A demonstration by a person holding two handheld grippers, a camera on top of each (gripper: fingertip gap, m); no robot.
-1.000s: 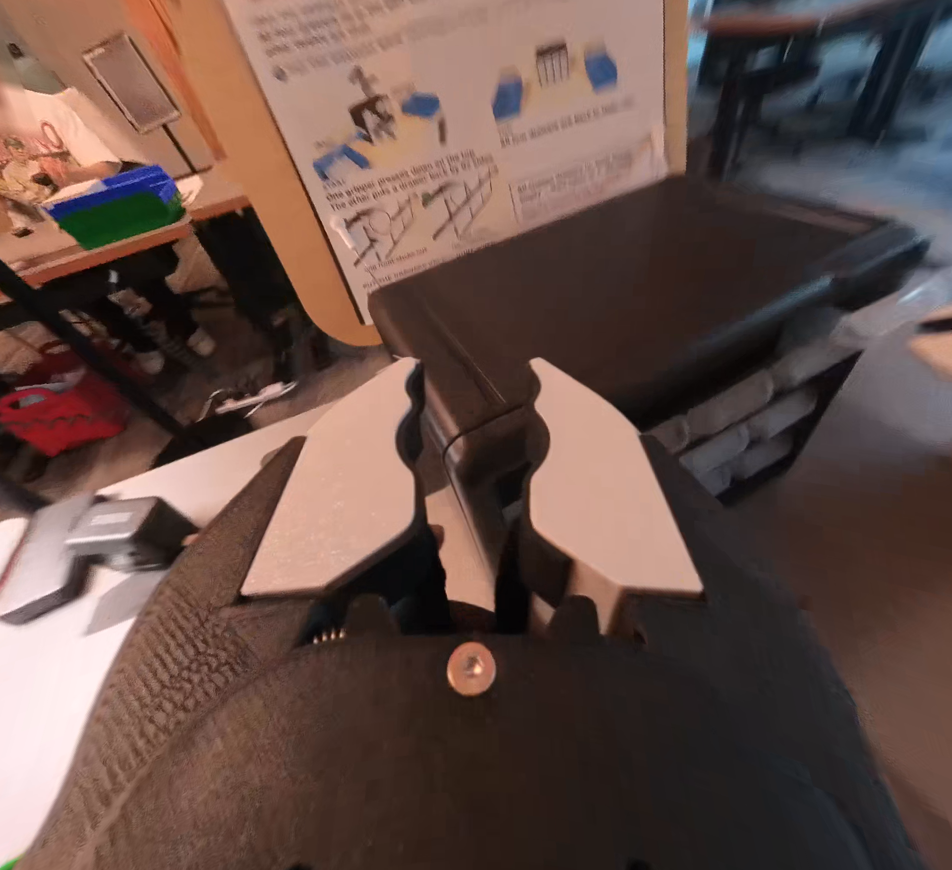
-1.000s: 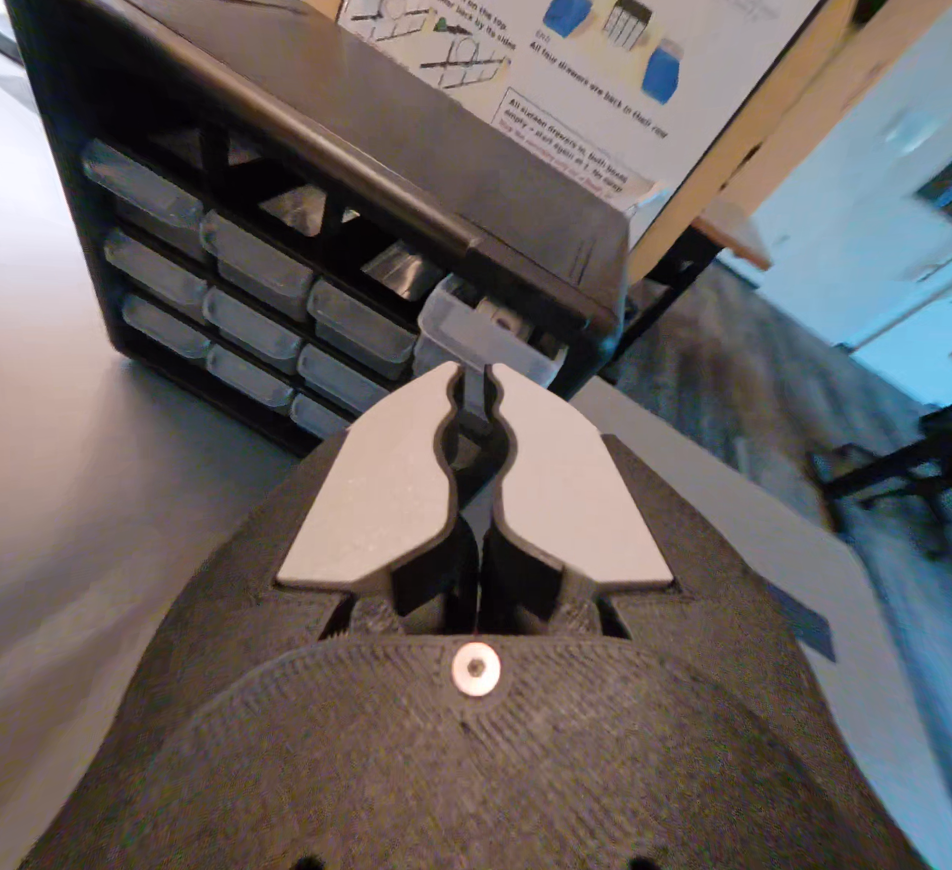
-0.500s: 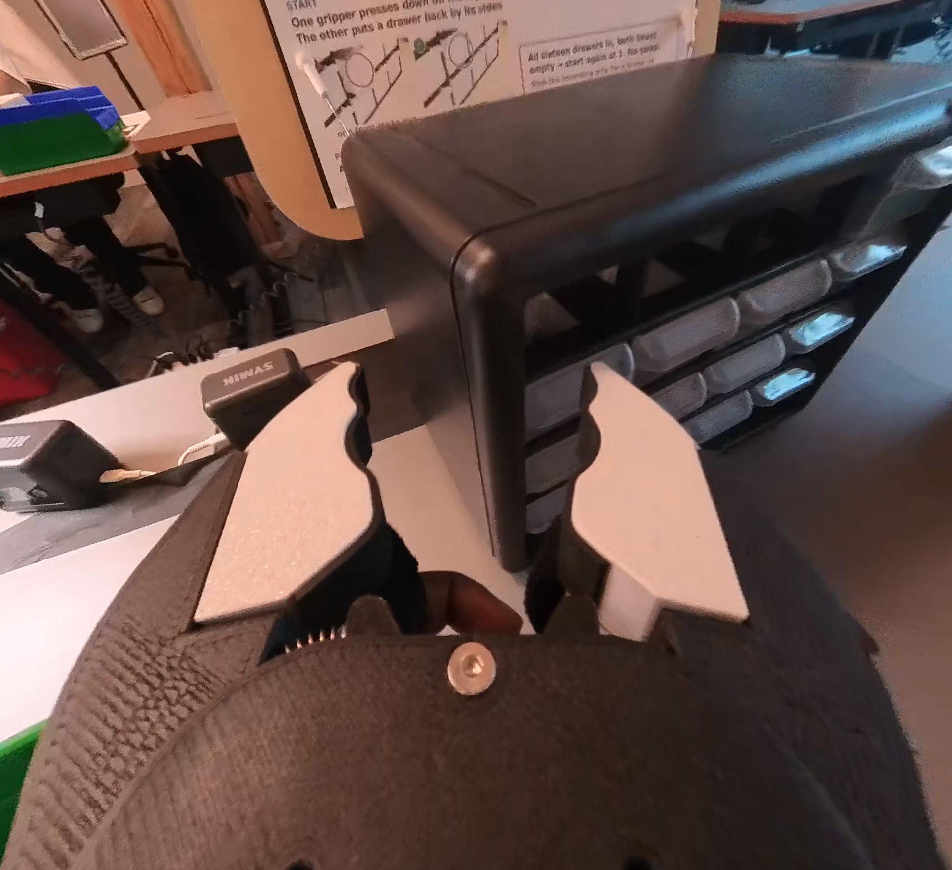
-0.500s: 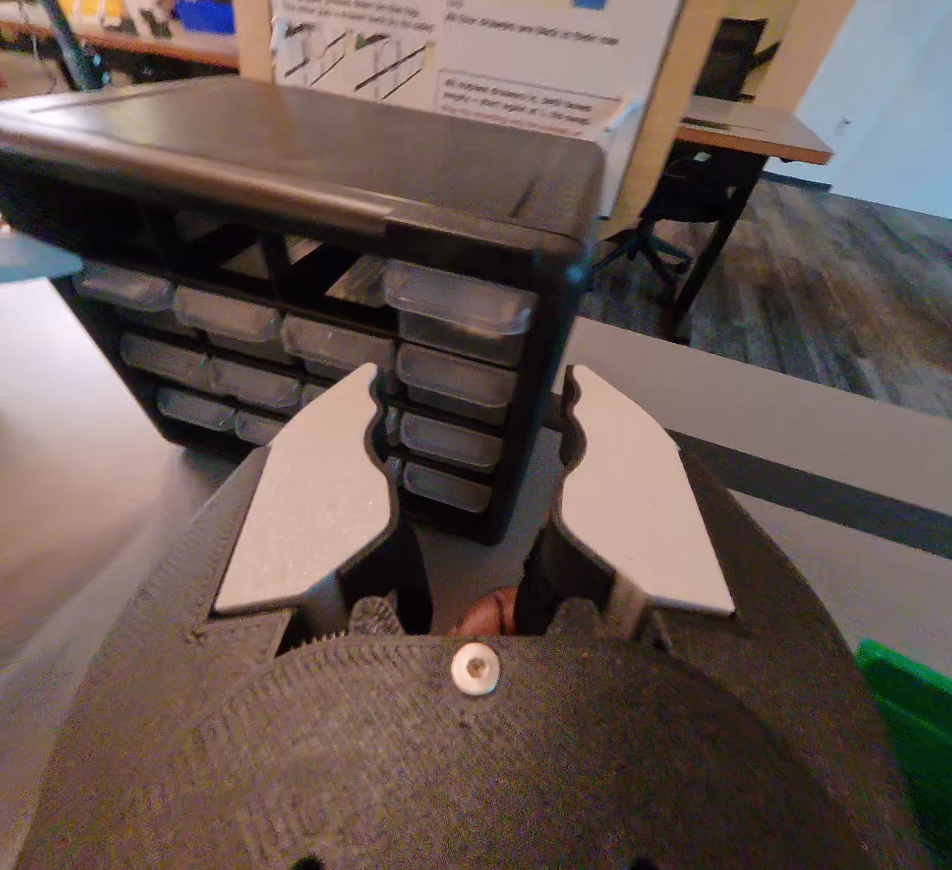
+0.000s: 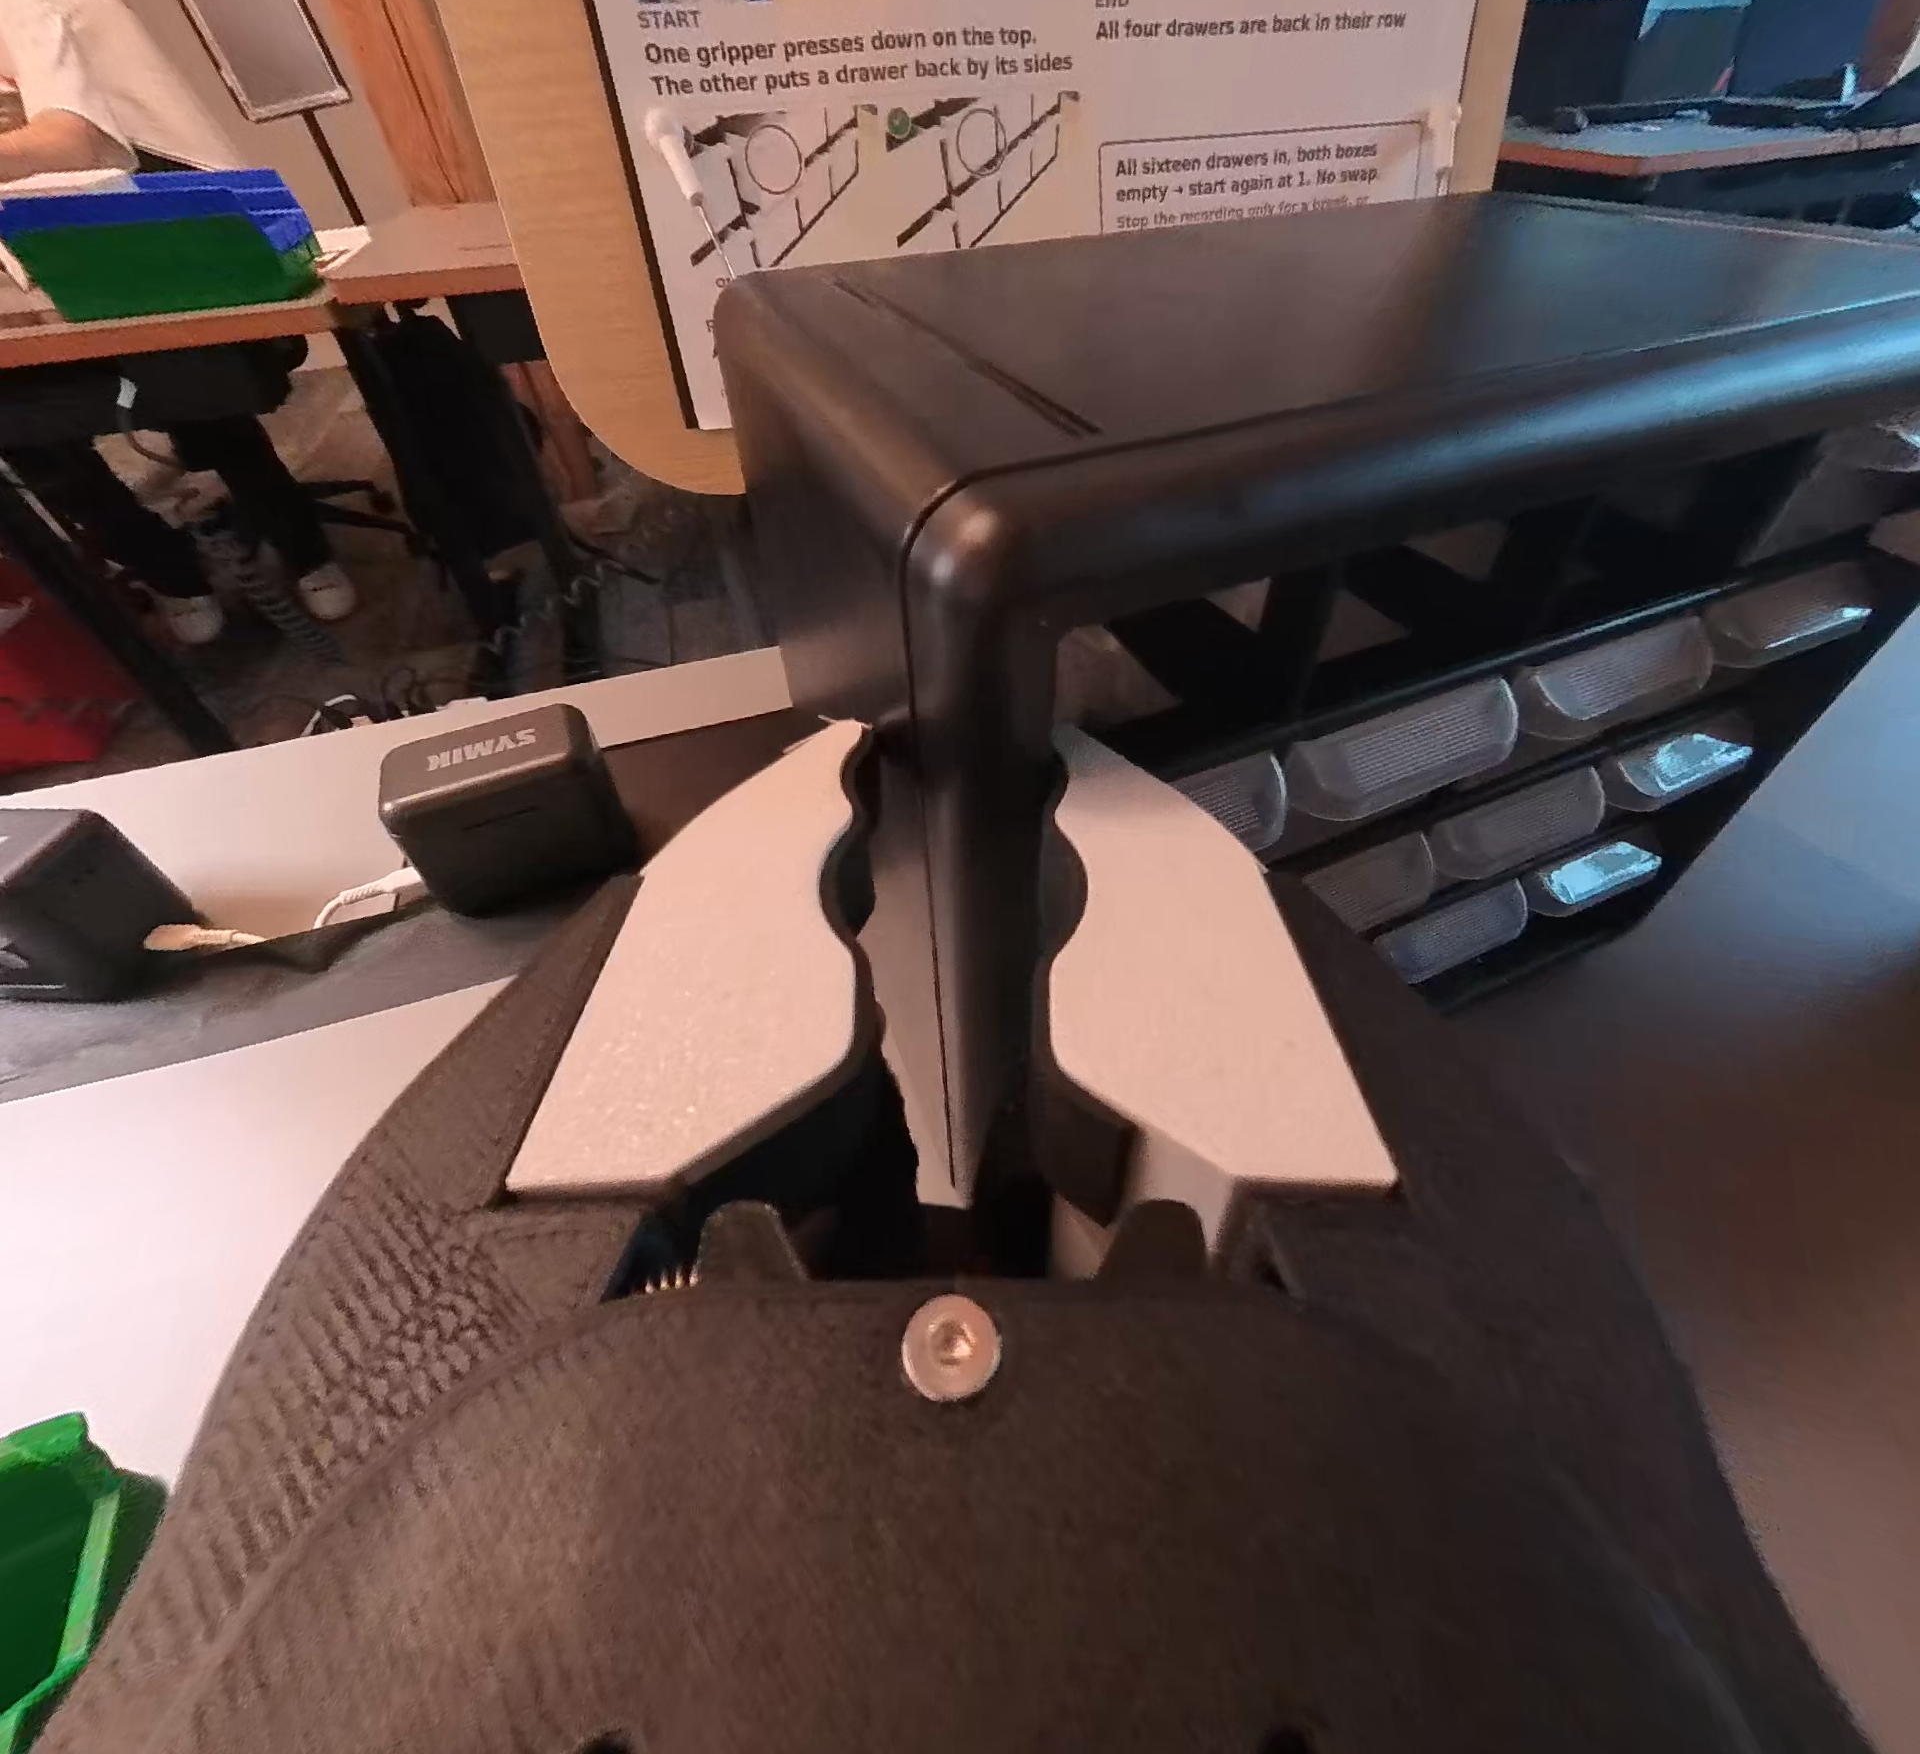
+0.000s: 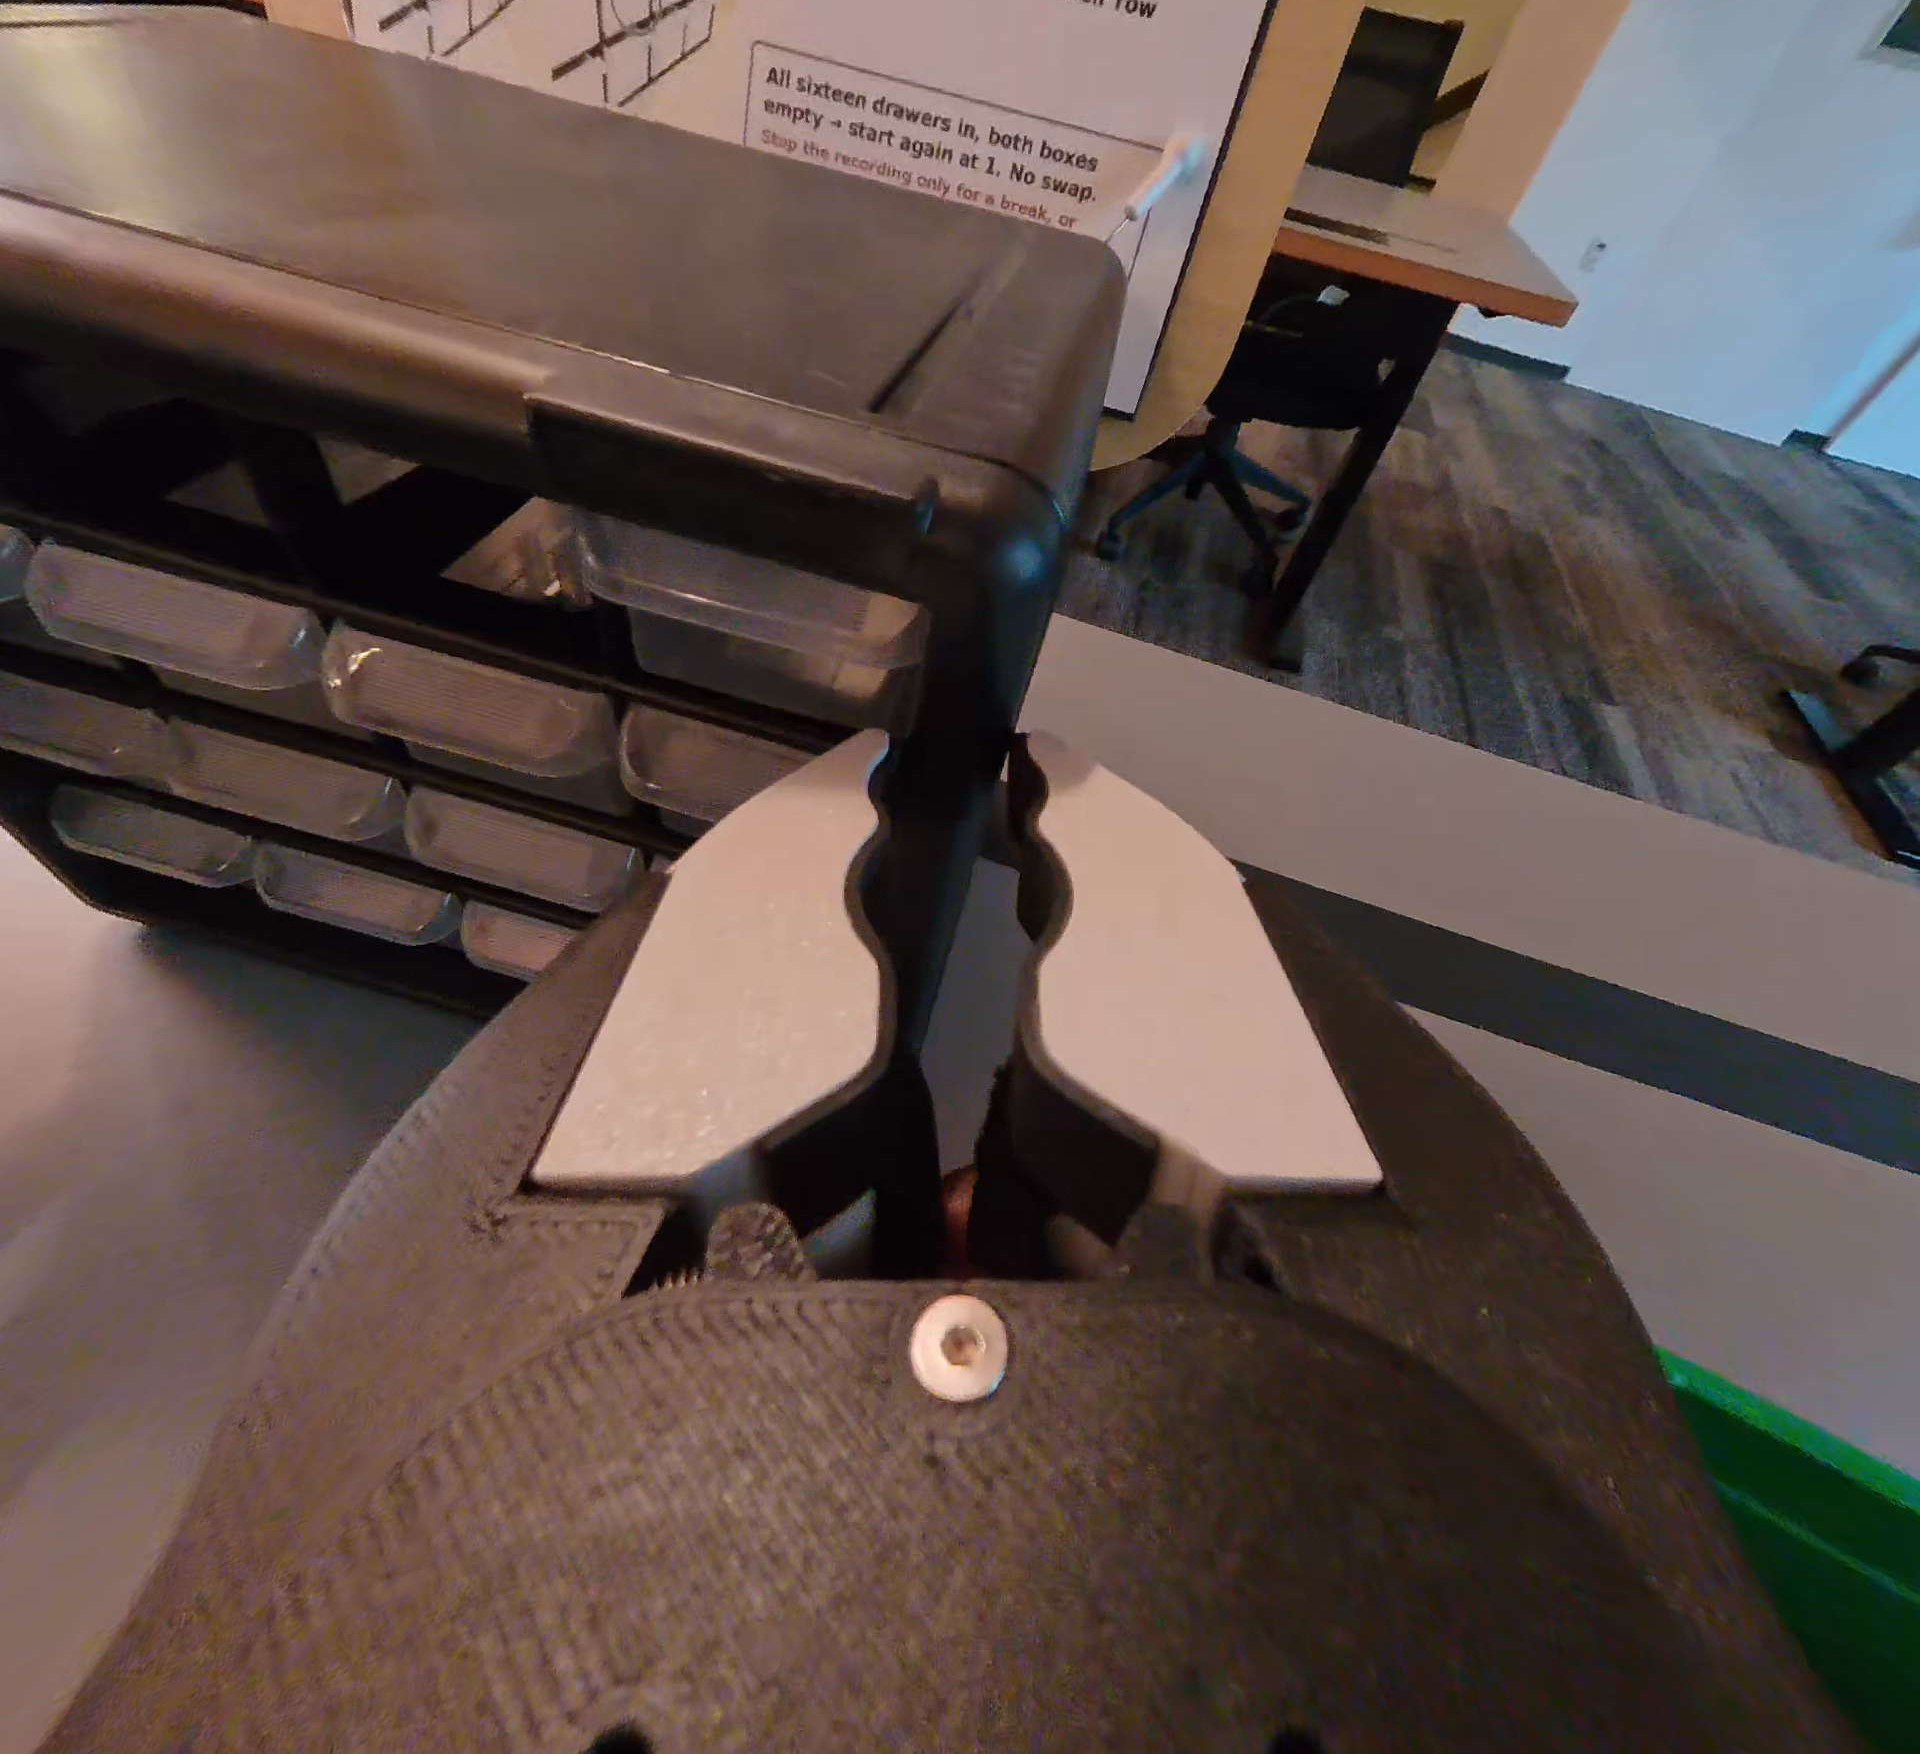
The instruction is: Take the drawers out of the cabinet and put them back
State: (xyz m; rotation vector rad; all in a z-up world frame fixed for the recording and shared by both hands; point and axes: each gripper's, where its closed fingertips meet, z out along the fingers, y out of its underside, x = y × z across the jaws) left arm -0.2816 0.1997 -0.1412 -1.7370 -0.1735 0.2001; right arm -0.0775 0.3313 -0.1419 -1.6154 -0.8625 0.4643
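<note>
A black cabinet (image 5: 1299,374) with rows of small clear drawers (image 5: 1403,748) stands on the table. My left gripper (image 5: 961,769) is shut on the cabinet's left front corner edge, about mid-height. My right gripper (image 6: 951,759) is shut on the right front corner edge of the cabinet (image 6: 623,250). In the top row one clear drawer (image 6: 748,603) sits in the rightmost slot, and the slots (image 6: 343,499) to its left are empty. The lower rows hold drawers (image 6: 468,707).
Green bins stand at the near left (image 5: 52,1579) and near right (image 6: 1808,1538). Two black boxes with cables (image 5: 499,800) lie left of the cabinet. A poster board (image 5: 1039,94) stands behind it. A dark strip (image 6: 1610,1050) crosses the table.
A second ago my right gripper held a drawer at the top right slot and let it go. Both grippers then opened and have now closed on the cabinet's front corner edges.
</note>
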